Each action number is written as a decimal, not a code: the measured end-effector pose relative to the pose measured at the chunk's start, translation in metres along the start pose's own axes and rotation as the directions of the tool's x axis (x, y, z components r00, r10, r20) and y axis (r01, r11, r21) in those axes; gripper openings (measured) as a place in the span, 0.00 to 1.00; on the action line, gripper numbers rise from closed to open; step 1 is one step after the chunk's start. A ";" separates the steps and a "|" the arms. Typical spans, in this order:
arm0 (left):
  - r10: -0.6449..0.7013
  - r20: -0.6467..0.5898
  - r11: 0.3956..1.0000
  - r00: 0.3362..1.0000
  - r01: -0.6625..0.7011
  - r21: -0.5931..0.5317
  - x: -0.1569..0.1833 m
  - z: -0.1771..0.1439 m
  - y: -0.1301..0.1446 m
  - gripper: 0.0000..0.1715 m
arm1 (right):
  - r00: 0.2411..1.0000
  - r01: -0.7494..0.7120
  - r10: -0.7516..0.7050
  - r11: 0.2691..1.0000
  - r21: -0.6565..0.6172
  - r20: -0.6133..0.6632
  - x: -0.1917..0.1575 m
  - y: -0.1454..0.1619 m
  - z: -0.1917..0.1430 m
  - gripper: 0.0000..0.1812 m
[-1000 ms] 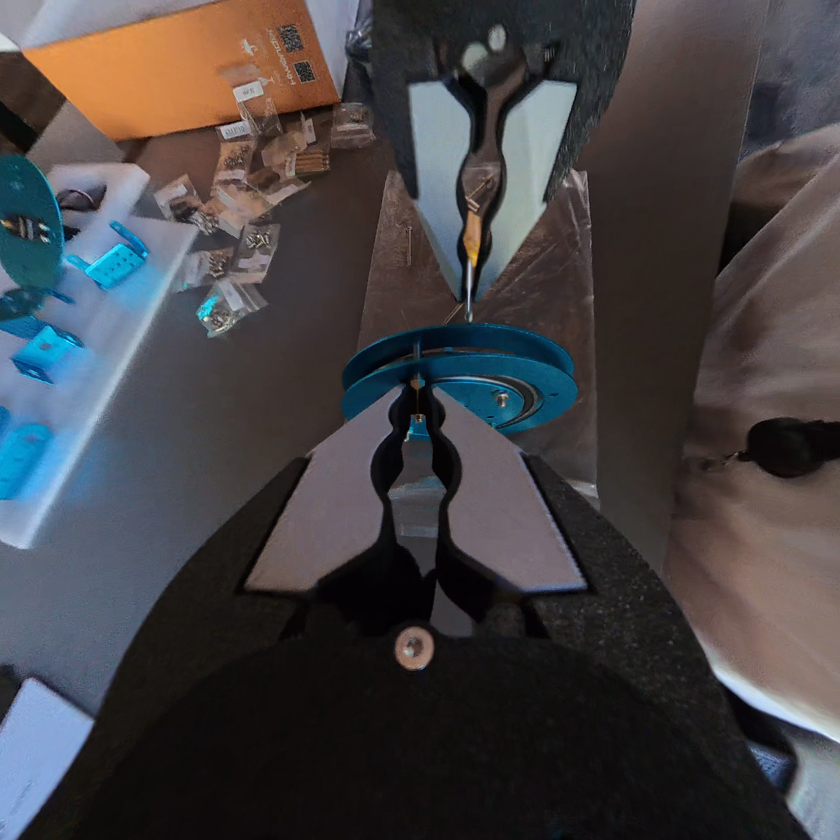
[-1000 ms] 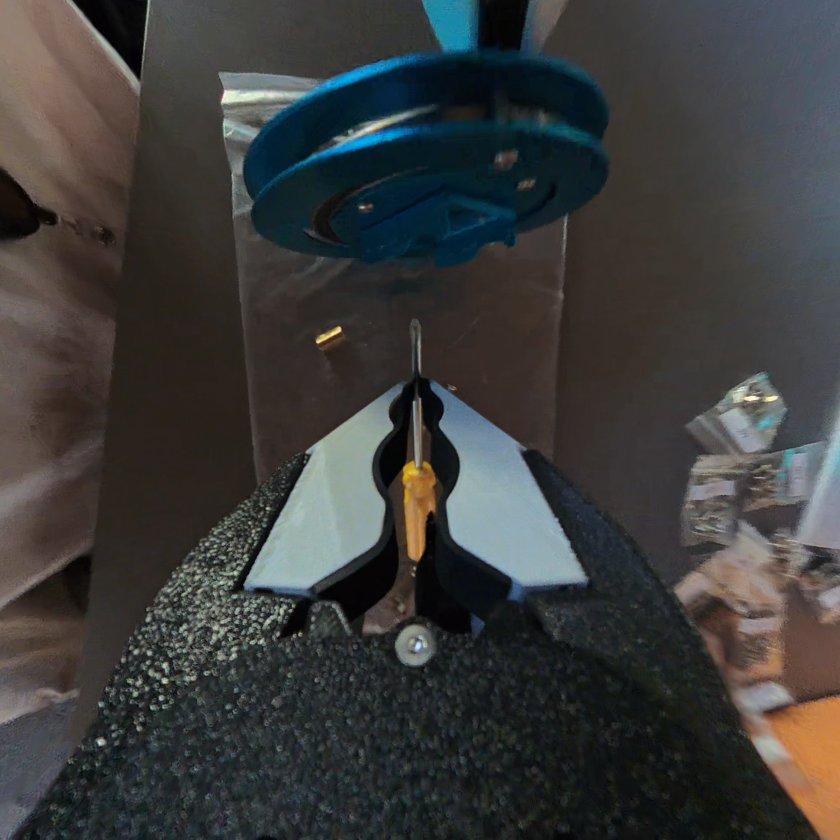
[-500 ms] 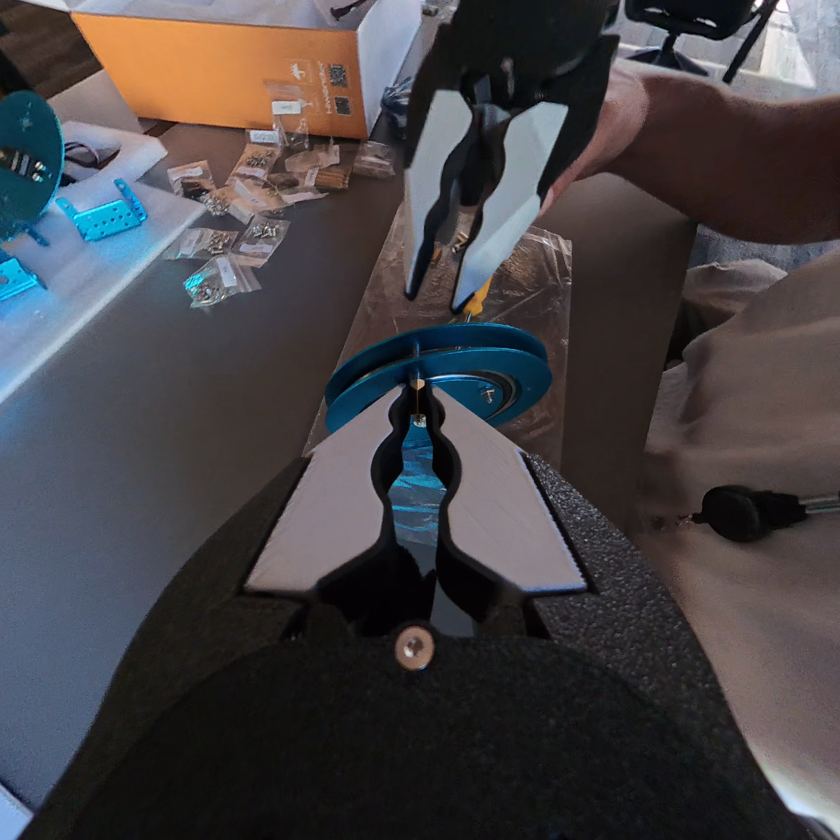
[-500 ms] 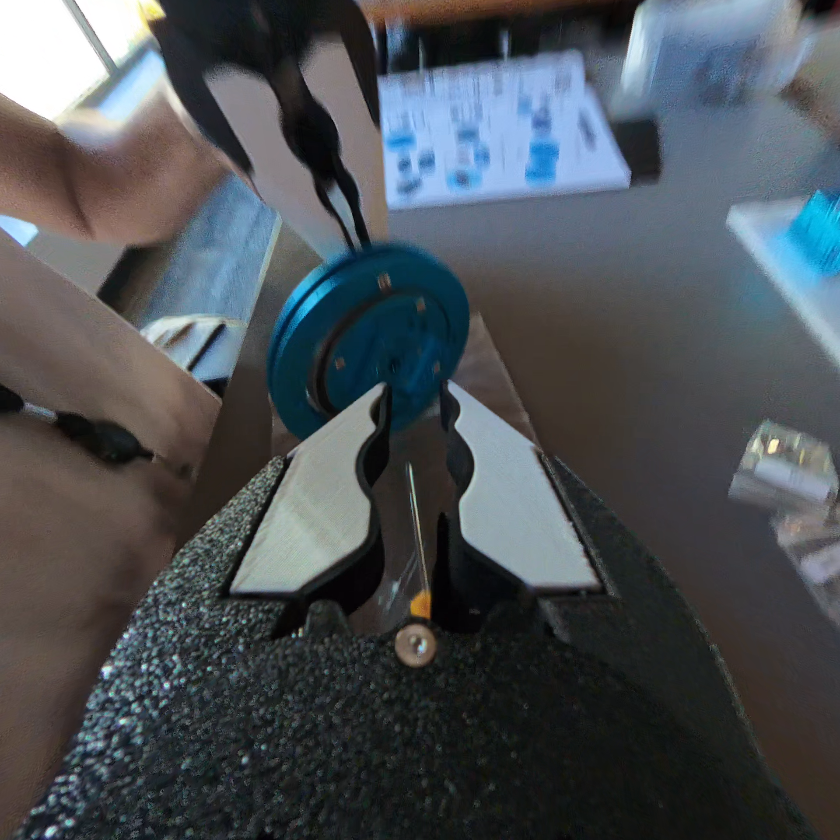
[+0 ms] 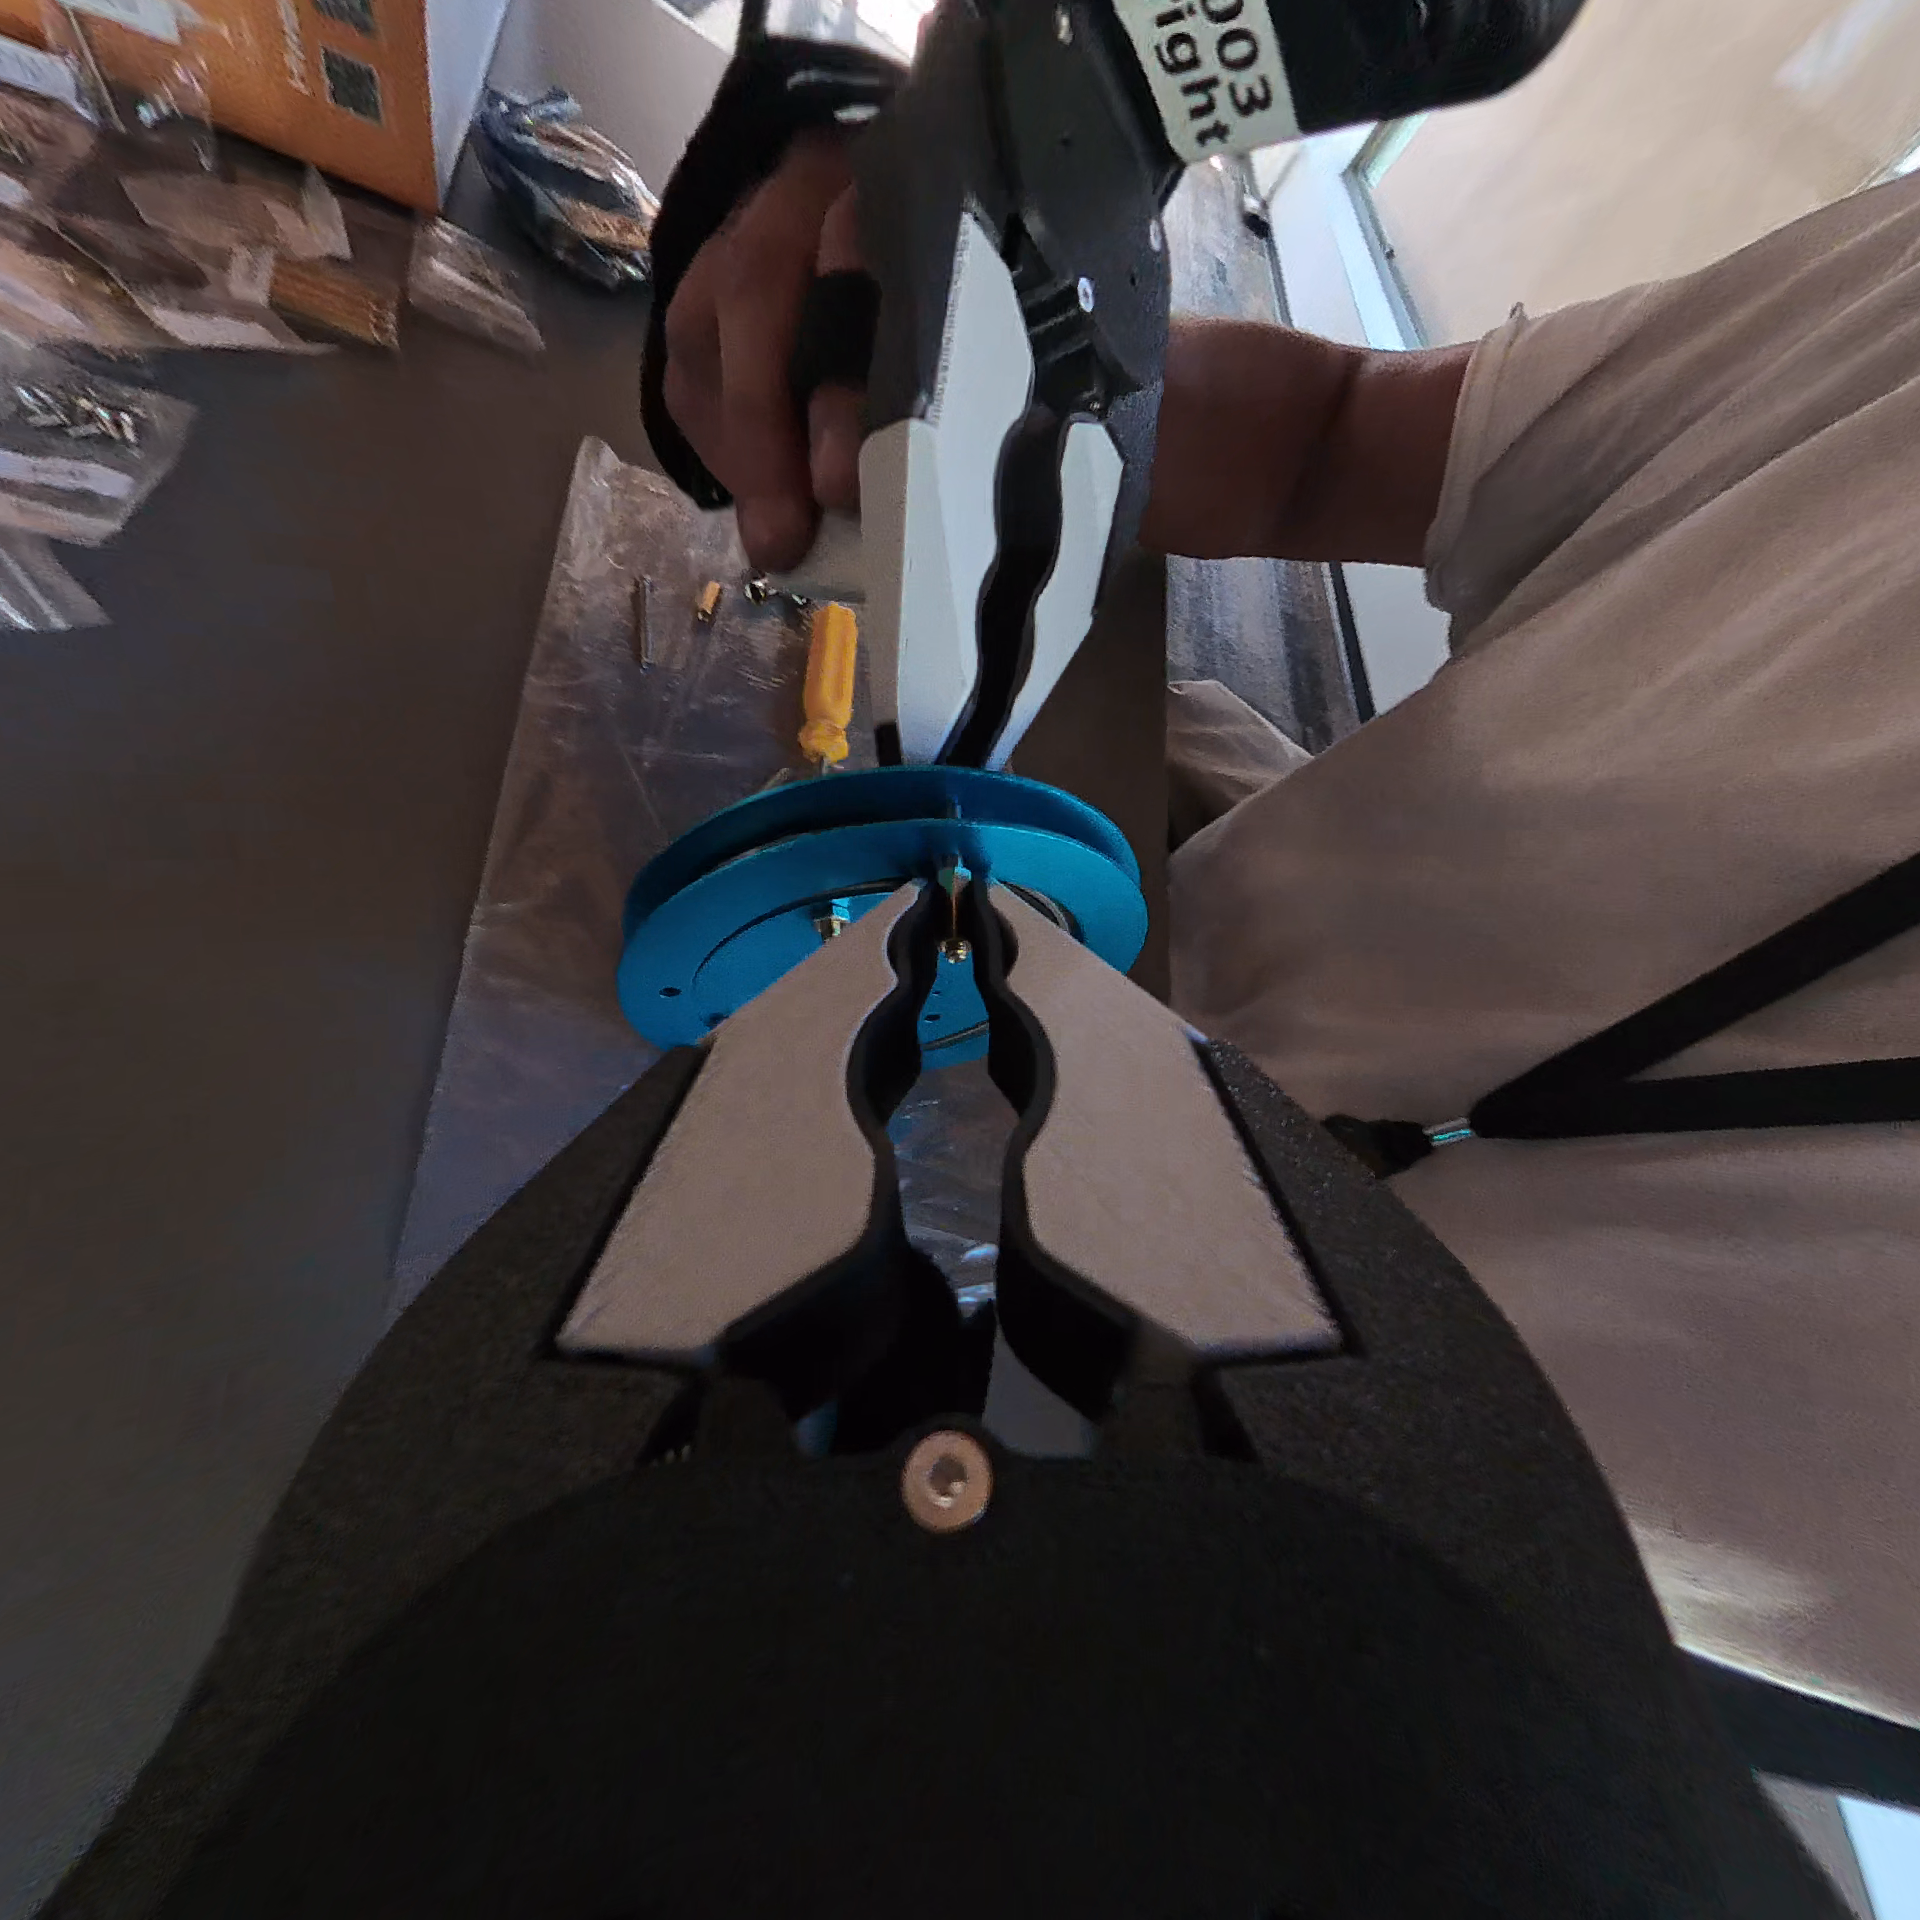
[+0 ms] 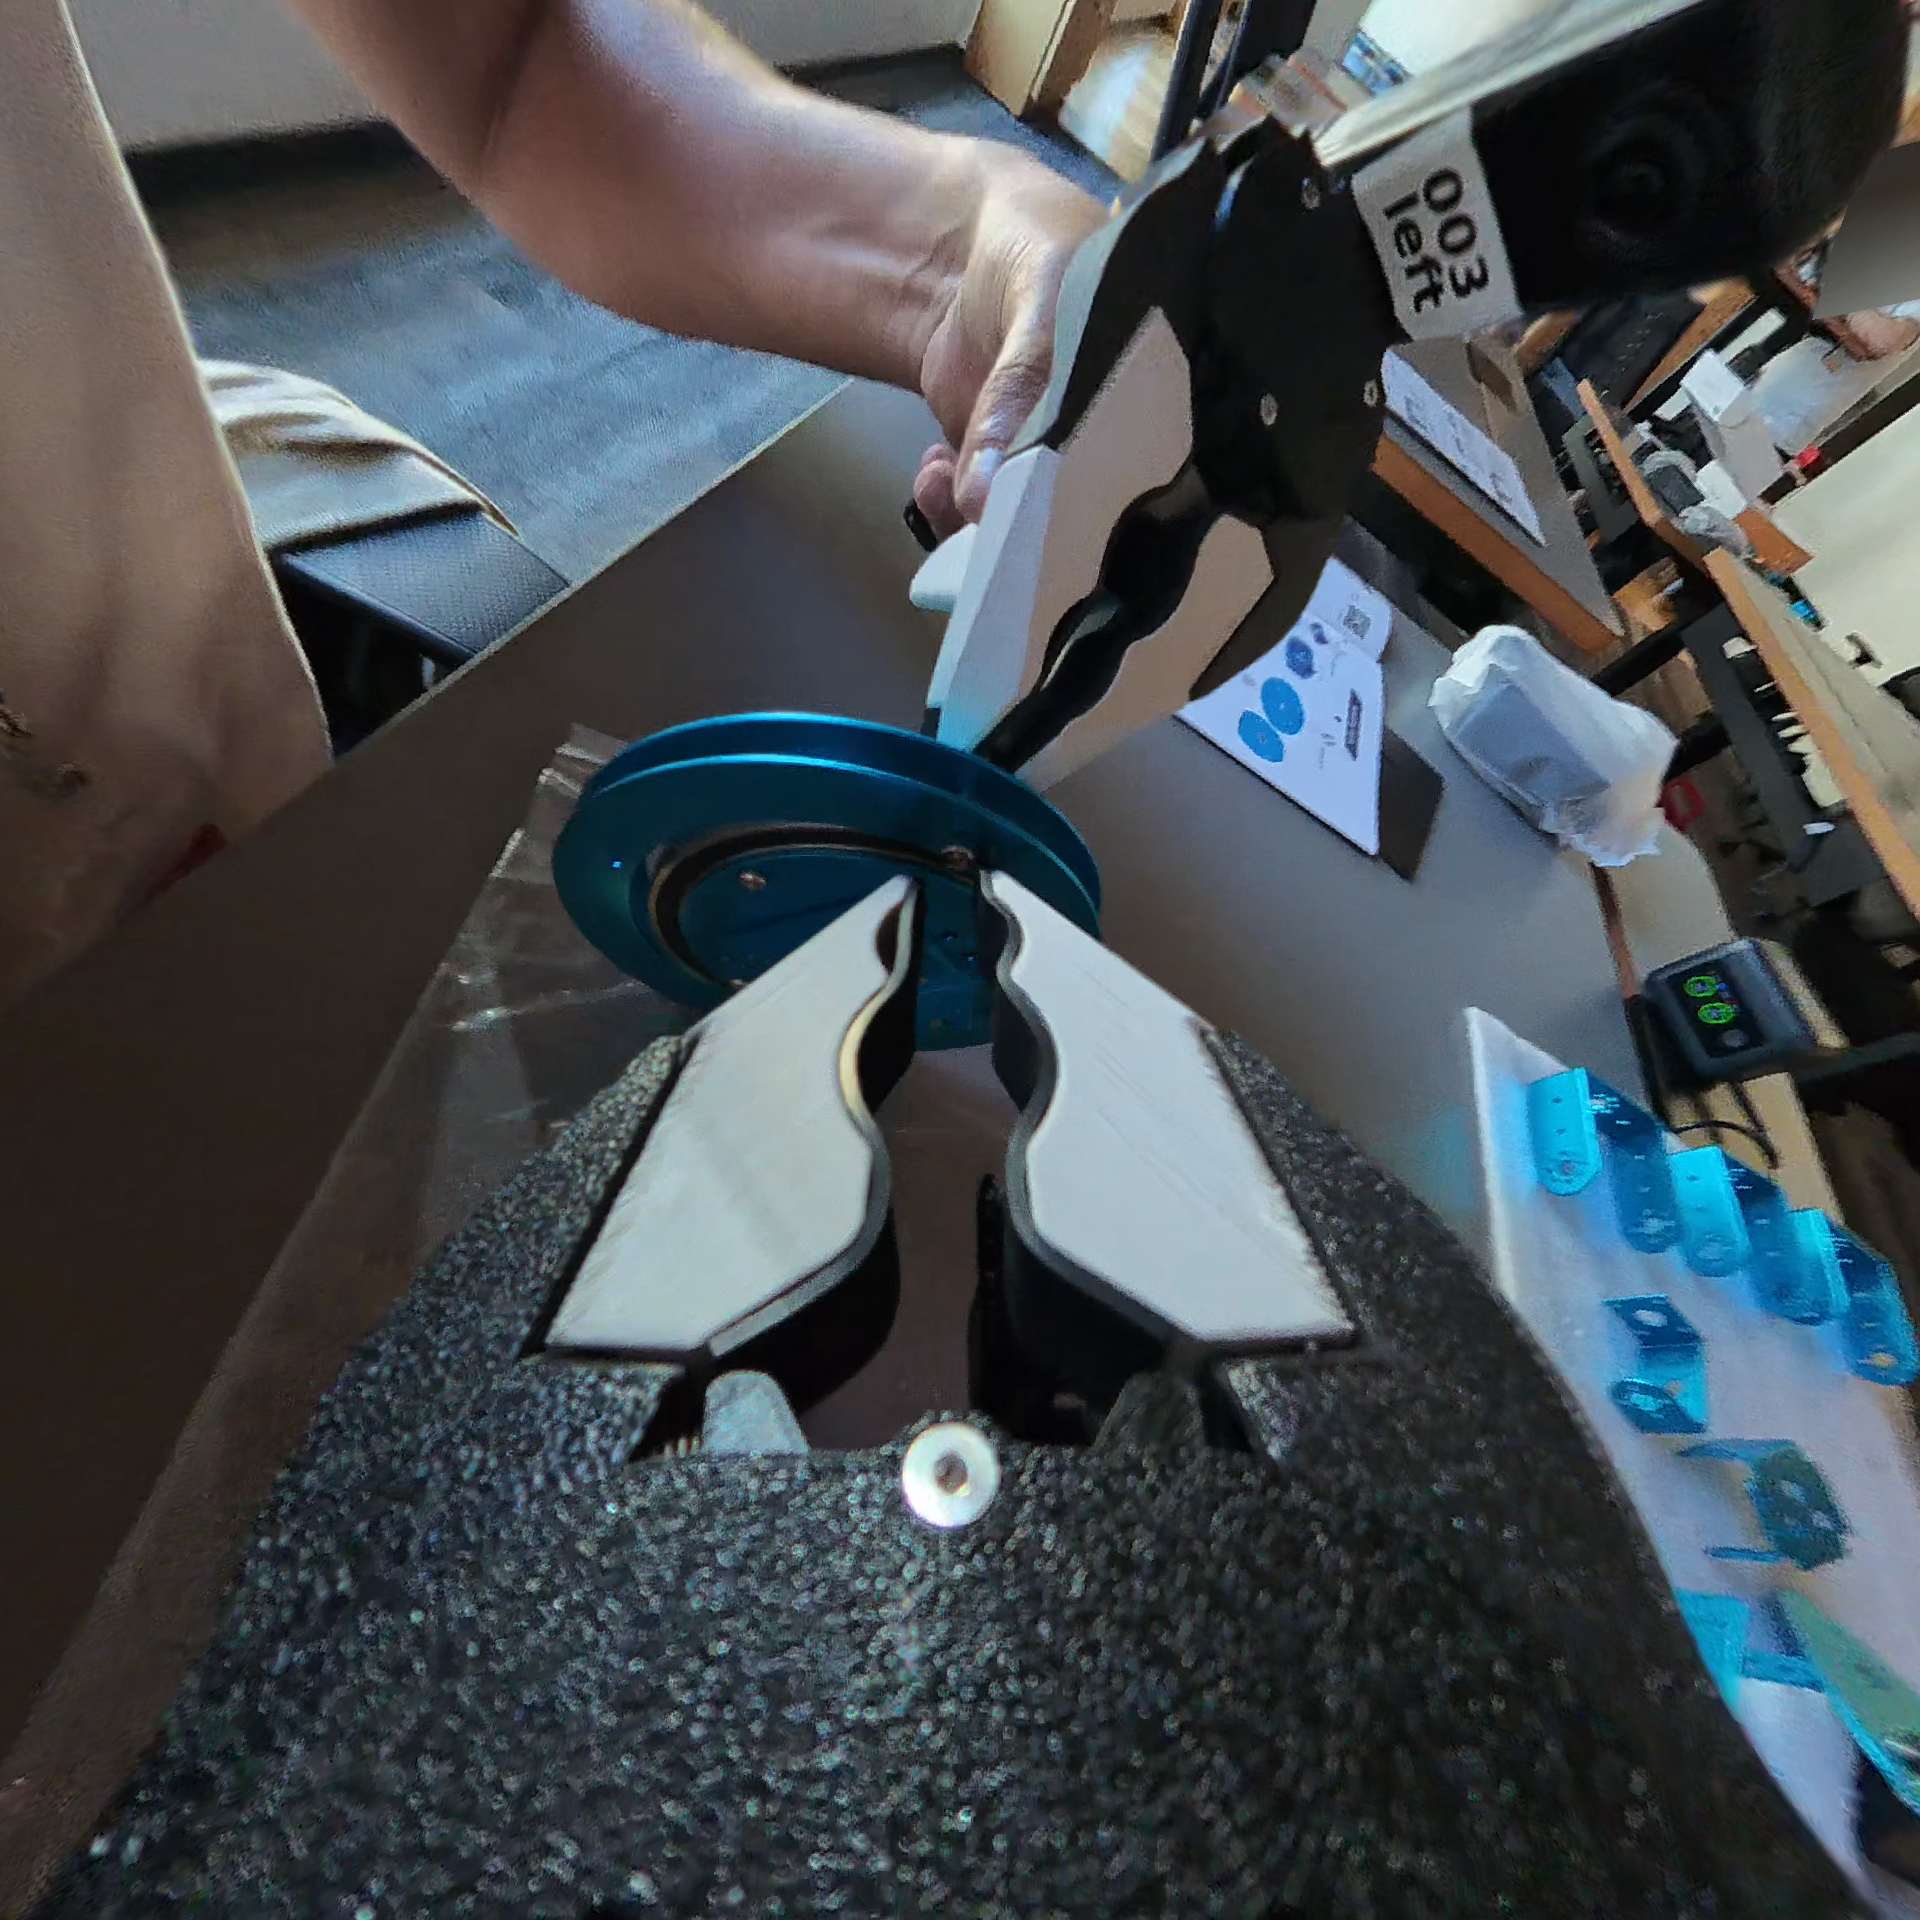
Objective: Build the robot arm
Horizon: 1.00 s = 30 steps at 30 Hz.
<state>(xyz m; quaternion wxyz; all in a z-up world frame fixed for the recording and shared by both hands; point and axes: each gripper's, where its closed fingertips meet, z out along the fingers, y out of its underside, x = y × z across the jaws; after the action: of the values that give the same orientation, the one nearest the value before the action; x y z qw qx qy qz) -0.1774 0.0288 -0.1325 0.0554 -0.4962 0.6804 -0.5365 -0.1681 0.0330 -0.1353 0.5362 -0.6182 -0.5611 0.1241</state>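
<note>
left wrist view: the left gripper (image 5: 951, 894) is closed narrow on the near rim of a blue double-disc wheel (image 5: 727, 935), pinching it at a small brass fitting between its tips; the wheel is held edge-on above a clear plastic sheet (image 5: 582, 831) spread on the dark worktop (image 5: 260, 779); across the wheel the right gripper (image 5: 961, 743) comes down from above with its tips at the far rim, a person's hand (image 5: 748, 353) around its handle; whether those tips actually press the rim i cannot tell; an orange-handled screwdriver (image 5: 828, 681) lies on the sheet just beyond the wheel, with a few small screws and a brass spacer (image 5: 708, 601) near it; small bags of hardware (image 5: 73, 447) and an orange box (image 5: 260, 83) sit farther off to the left.

right wrist view: the right gripper (image 6: 951, 888) is a little apart, a narrow gap between its tips, which sit at the face of the wheel (image 6: 623, 831) near a screw; nothing is clamped between them; the left gripper (image 6: 987, 732) grips the opposite rim from above; blue metal brackets (image 6: 1683, 1195) lie on a white tray (image 6: 1558, 1299) to the right, and a printed sheet (image 6: 1320, 717) rests on the worktop (image 6: 1299, 935) behind.
</note>
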 end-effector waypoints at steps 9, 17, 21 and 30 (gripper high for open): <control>-0.273 -0.102 0.962 0.956 0.270 -0.047 0.000 0.000 -0.002 0.02 | 0.974 0.191 -0.210 0.961 -0.201 -0.079 0.003 0.002 0.001 0.04; -0.391 -0.081 0.920 0.917 0.392 -0.012 0.002 0.006 -0.005 0.02 | 0.966 0.159 -0.214 0.932 -0.324 -0.142 0.000 0.004 -0.003 0.06; -0.257 0.061 0.964 0.965 0.260 -0.051 0.004 0.010 -0.005 0.02 | 0.964 0.182 -0.248 0.881 -0.437 -0.098 -0.001 0.003 -0.006 0.02; 0.687 0.459 0.726 0.563 -0.498 -0.474 -0.003 0.011 -0.004 0.02 | 0.894 -0.277 0.400 0.848 -0.452 0.203 -0.012 0.004 -0.010 0.02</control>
<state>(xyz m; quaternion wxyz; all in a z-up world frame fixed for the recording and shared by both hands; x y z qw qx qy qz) -0.1667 0.0240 -0.1354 0.3759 -0.3816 0.8228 -0.1900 -0.1625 0.0187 -0.1398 0.2754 -0.7819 -0.5275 0.1858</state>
